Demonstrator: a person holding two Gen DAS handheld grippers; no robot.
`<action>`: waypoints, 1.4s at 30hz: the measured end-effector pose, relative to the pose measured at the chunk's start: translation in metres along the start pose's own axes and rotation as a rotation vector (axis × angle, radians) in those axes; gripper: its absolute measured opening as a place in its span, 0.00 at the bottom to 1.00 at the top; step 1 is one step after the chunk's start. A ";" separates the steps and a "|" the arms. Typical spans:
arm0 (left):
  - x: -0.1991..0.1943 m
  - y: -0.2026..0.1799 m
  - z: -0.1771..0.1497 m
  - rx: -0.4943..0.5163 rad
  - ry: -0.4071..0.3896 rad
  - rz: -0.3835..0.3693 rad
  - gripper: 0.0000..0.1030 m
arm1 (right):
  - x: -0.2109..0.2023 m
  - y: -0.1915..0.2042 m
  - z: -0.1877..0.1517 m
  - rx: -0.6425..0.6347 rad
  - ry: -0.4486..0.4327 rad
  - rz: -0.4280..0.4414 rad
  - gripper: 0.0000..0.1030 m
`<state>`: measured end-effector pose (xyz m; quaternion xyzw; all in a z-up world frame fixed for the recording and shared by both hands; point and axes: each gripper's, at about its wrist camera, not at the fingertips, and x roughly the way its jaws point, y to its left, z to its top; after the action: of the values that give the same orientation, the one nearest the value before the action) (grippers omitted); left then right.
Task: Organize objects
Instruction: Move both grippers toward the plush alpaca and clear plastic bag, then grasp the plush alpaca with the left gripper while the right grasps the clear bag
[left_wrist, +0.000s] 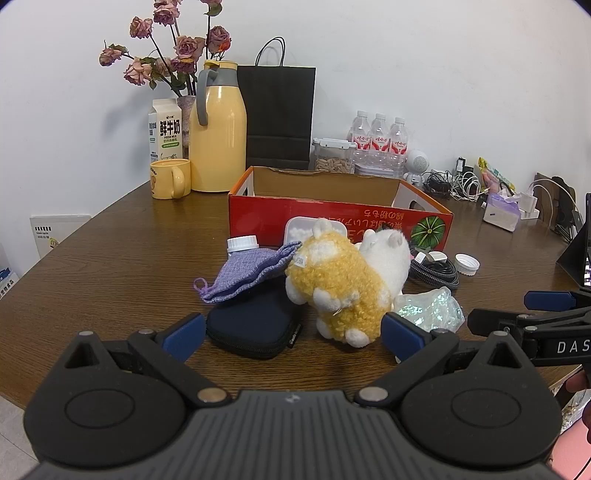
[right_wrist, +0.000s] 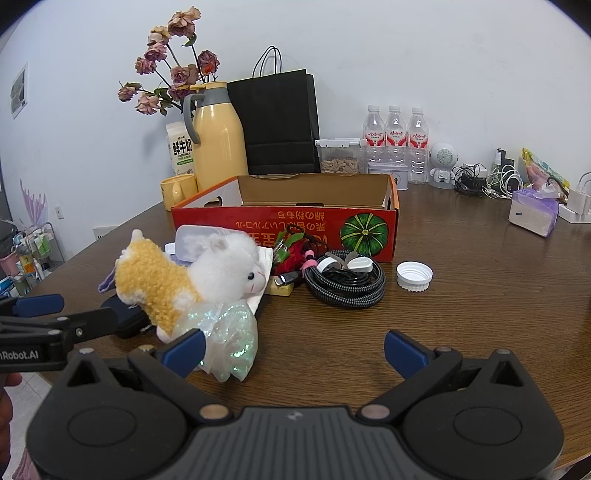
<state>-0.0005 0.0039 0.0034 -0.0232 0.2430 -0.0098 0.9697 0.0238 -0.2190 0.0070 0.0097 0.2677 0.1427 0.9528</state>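
A yellow and white plush toy (left_wrist: 343, 280) (right_wrist: 184, 273) lies in a pile in front of an open red cardboard box (left_wrist: 332, 218) (right_wrist: 295, 221). Beside the plush toy are a purple cloth pouch (left_wrist: 251, 275), a dark zip case (left_wrist: 255, 325), an iridescent plastic bag (left_wrist: 432, 306) (right_wrist: 229, 332), a coiled black cable (right_wrist: 345, 284) and a white cap (right_wrist: 413, 275). My left gripper (left_wrist: 291, 338) is open and empty, just short of the case and plush. My right gripper (right_wrist: 293, 350) is open and empty, its left fingertip touching the iridescent bag.
A yellow thermos (left_wrist: 218, 129), yellow mug (left_wrist: 170, 179), milk carton (left_wrist: 164, 129), black paper bag (left_wrist: 277, 114), a jar of nuts (left_wrist: 332, 155), water bottles (left_wrist: 378, 142) and chargers (left_wrist: 461, 181) line the back of the wooden table (left_wrist: 122, 266). A tissue pack (right_wrist: 533, 216) sits at right.
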 end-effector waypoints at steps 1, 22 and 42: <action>0.000 0.000 0.000 -0.001 0.000 0.000 1.00 | 0.000 0.000 0.000 0.000 0.000 0.000 1.00; -0.001 0.004 -0.002 -0.022 -0.008 0.001 1.00 | -0.002 0.003 -0.001 -0.009 -0.001 0.001 1.00; 0.005 0.021 -0.001 -0.063 -0.005 0.034 1.00 | 0.023 0.022 0.004 -0.089 0.034 0.104 1.00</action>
<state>0.0035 0.0242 -0.0012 -0.0498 0.2411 0.0143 0.9691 0.0388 -0.1915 0.0009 -0.0214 0.2765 0.2039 0.9389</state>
